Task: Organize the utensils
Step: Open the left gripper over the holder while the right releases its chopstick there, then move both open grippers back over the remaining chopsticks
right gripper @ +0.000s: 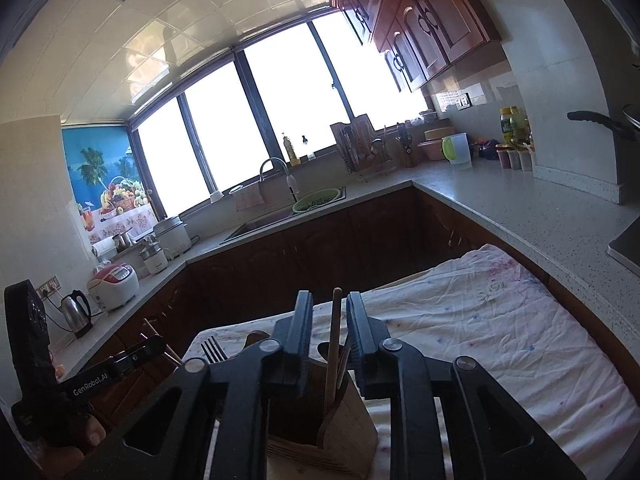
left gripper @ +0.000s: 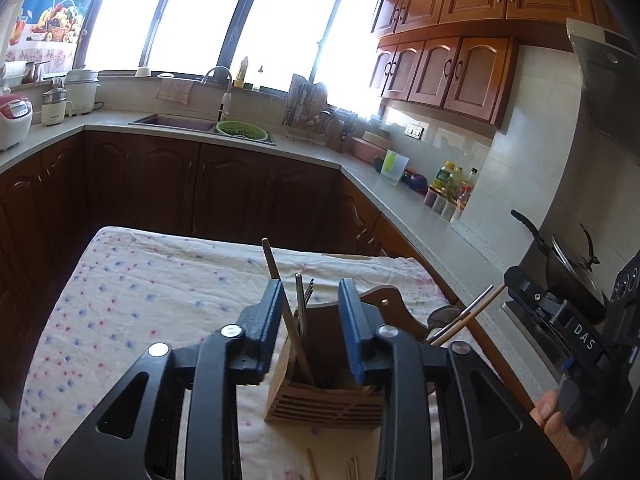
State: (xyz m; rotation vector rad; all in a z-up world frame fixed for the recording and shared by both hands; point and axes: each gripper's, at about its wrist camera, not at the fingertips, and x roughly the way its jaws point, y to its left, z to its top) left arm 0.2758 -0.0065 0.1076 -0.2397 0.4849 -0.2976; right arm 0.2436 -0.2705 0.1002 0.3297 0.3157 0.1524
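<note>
Over wooden holder point(left gripper: 324, 392): both hand-held grippers point(left gripper: 310, 332) point(right gripper: 330, 344) apart, utensils unclamped.

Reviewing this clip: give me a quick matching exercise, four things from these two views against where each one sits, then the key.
Things:
1. wooden utensil holder
2. green colander
3. kettle
4. fork

Places:
A. on the counter by a wall socket
B. on the flowered cloth, between the gripper fingers in both views
C. at the sink
D. tines up, beside the right gripper

Pairs: 1-B, 2-C, 3-A, 4-D
</note>
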